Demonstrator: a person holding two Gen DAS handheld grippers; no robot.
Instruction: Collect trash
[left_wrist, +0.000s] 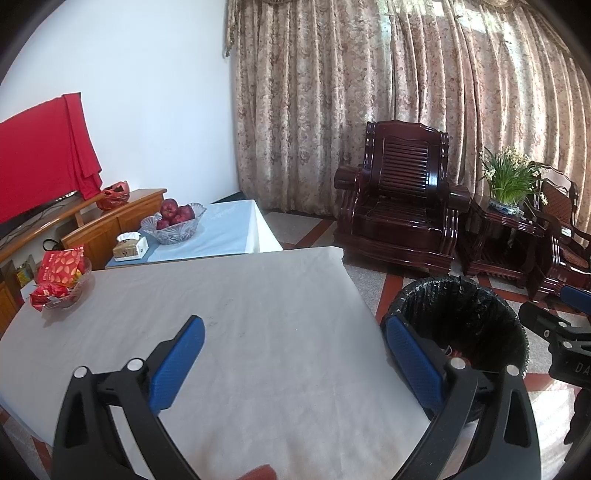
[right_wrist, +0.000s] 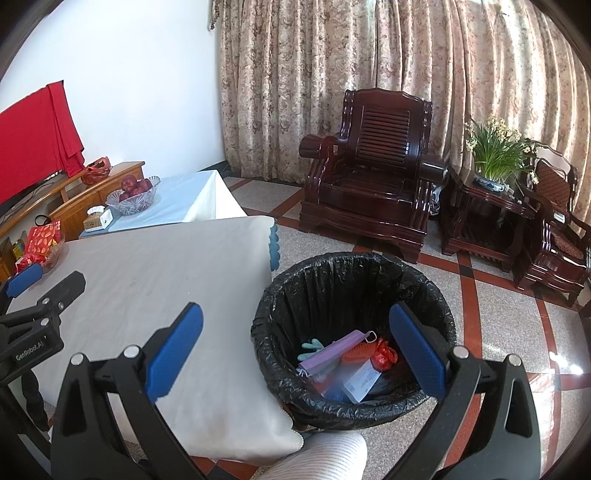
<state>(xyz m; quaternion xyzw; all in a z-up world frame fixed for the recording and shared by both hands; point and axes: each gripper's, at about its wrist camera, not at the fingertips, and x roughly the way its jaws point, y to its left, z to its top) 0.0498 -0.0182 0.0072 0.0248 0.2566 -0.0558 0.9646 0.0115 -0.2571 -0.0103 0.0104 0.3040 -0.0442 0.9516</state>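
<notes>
A round bin lined with a black bag (right_wrist: 354, 291) stands on the floor at the table's right corner. Inside lie a purple pouch (right_wrist: 334, 352), a teal item (right_wrist: 310, 349), a red wrapper (right_wrist: 384, 354) and a clear bag with a white card (right_wrist: 360, 380). My right gripper (right_wrist: 295, 334) hangs open above the bin's near rim, nothing between its fingers. My left gripper (left_wrist: 293, 345) is open over the white-clothed table (left_wrist: 240, 295), holding nothing. The bin (left_wrist: 461, 317) shows at the left view's right side. Each gripper appears at the edge of the other's view.
A glass bowl of red snack packets (left_wrist: 61, 278) sits at the table's far left corner. Behind it a lower table carries a bowl of apples (left_wrist: 175, 219) and a tissue box (left_wrist: 129, 247). Dark wooden armchairs (right_wrist: 369, 166) and a potted plant (right_wrist: 495, 158) stand along the curtain.
</notes>
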